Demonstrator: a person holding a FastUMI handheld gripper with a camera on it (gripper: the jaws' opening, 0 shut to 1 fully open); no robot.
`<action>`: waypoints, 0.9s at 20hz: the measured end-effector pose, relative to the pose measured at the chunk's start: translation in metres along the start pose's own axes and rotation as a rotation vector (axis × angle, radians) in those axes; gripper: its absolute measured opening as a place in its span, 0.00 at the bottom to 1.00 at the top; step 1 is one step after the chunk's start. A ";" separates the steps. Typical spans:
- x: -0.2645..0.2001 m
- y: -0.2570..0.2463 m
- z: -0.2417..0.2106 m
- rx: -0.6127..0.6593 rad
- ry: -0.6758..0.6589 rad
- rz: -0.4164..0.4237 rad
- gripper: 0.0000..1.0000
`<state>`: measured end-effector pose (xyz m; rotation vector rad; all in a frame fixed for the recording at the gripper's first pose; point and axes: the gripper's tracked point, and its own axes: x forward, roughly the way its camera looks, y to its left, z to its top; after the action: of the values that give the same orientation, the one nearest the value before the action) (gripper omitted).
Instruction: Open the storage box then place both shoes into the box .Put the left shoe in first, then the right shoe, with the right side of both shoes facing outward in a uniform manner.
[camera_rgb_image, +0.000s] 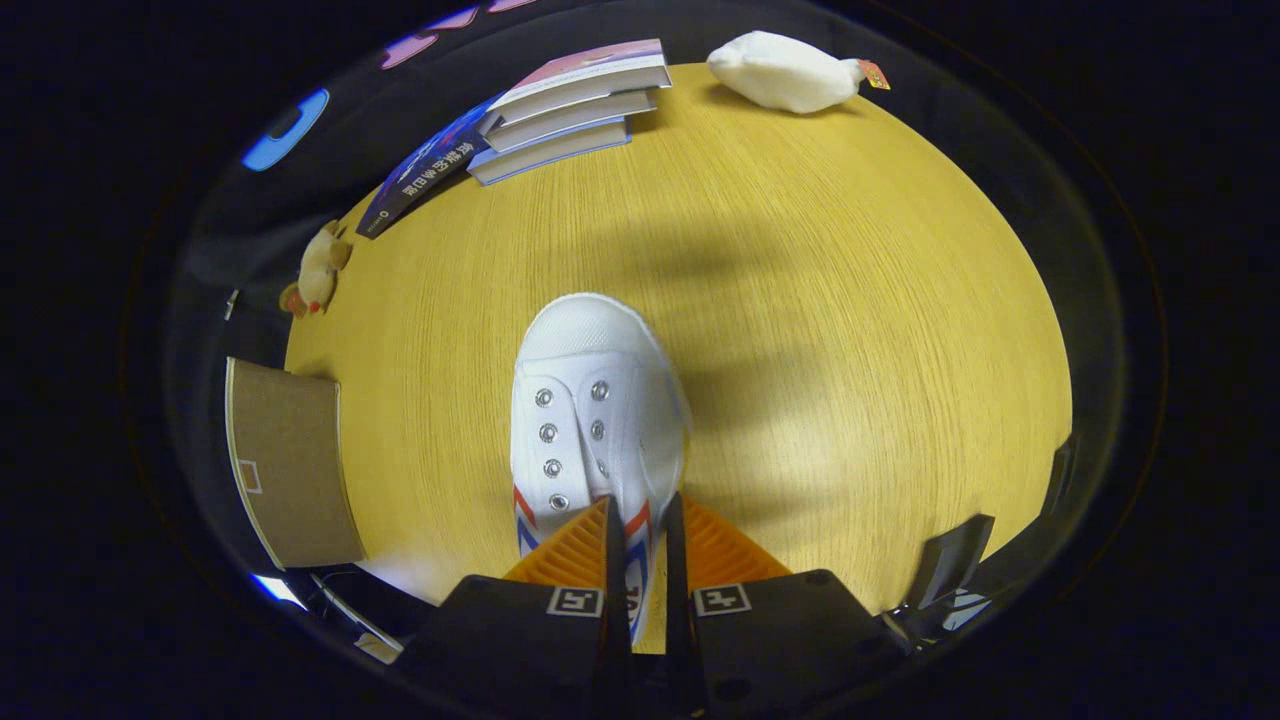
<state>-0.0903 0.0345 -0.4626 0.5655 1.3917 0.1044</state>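
A white canvas shoe (590, 400) with metal eyelets and red and blue side stripes hangs above the wooden table (820, 330), toe pointing away from me. My gripper (642, 505) is shut on the shoe's right side wall near the opening, one finger inside and one outside. The shoe's heel is hidden behind the fingers. A brown cardboard storage box (290, 460) stands to the left of the shoe, at the table's left edge; I cannot tell whether it stands open.
A stack of books (570, 110) lies at the far side of the table, left of a white plush toy (785, 72). A small plush animal (318, 272) sits at the far left edge beyond the box.
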 end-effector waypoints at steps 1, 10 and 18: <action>-0.001 0.001 -0.001 0.014 -0.005 0.008 0.15; -0.065 0.051 0.016 0.079 -0.103 0.105 0.13; -0.154 0.186 0.048 0.000 -0.229 0.290 0.13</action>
<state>-0.0273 0.1199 -0.2402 0.7533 1.0818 0.2642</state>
